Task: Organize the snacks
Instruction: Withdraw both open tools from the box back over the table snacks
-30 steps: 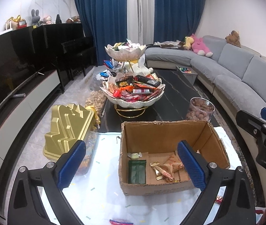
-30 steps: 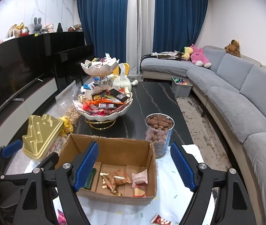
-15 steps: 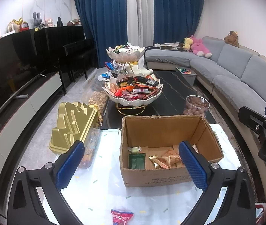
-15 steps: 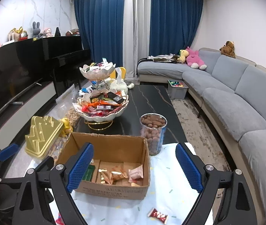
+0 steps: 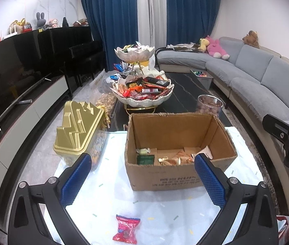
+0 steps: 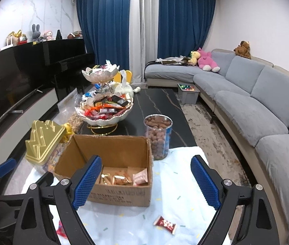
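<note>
An open cardboard box (image 5: 177,175) (image 6: 122,194) with several wrapped snacks inside stands on the white cloth (image 5: 160,208). A red snack packet (image 5: 126,230) lies on the cloth in front of the box, below my left gripper (image 5: 142,175), which is open and empty. Another red packet (image 6: 164,224) lies near the front in the right wrist view, below my right gripper (image 6: 145,179), also open and empty. A third red wrapper (image 6: 60,230) shows partly behind the right gripper's left arm.
A gold-lidded container (image 5: 77,132) stands left of the box. A two-tier shell dish (image 5: 144,94) full of snacks and a clear jar of nuts (image 6: 158,136) stand behind it on the dark table. A grey sofa (image 6: 256,106) runs along the right.
Both grippers have pulled back and up from the box. The box looks farther away, and the loose red packets on the cloth have come into view.
</note>
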`<state>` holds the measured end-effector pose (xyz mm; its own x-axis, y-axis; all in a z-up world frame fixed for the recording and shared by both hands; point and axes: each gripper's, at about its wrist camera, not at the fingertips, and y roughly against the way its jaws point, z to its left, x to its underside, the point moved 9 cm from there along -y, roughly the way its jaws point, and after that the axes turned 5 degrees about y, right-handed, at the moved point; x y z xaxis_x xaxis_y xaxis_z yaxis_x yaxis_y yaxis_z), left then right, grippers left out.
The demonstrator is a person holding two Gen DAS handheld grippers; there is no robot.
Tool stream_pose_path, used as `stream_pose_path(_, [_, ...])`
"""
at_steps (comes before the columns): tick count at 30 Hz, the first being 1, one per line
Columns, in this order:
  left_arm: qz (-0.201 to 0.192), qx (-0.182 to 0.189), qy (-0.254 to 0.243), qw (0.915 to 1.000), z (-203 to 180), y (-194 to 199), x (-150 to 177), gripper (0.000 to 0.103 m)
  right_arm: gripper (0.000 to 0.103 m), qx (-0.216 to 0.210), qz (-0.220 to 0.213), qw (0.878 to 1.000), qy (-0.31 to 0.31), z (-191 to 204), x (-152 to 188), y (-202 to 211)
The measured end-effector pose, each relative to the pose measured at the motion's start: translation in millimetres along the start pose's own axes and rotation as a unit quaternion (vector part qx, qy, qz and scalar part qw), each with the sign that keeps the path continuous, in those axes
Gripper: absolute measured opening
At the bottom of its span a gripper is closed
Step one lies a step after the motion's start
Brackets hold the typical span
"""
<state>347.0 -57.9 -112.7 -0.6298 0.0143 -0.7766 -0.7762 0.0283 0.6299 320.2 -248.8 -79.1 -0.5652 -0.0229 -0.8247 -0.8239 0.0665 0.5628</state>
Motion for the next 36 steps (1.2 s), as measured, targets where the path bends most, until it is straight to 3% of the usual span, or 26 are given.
stream_pose_path(16, [0.02,-0.007,-0.003,0.9998,-22,-5,54,0.102,0.09,0.009,0.035,0.999,-0.001,-24,59,-7])
stream_pose_path(25, [0.03,-0.027,0.008,0.9992,-12,-19,81,0.102,0.09,0.003,0.058,0.998,0.008,-18,97,-26])
stream_pose_path(36, [0.048,-0.055,0.015,0.9972,-1,-40,114,0.102,0.09,0.024,0.084,0.996,0.015,-19,140,-52])
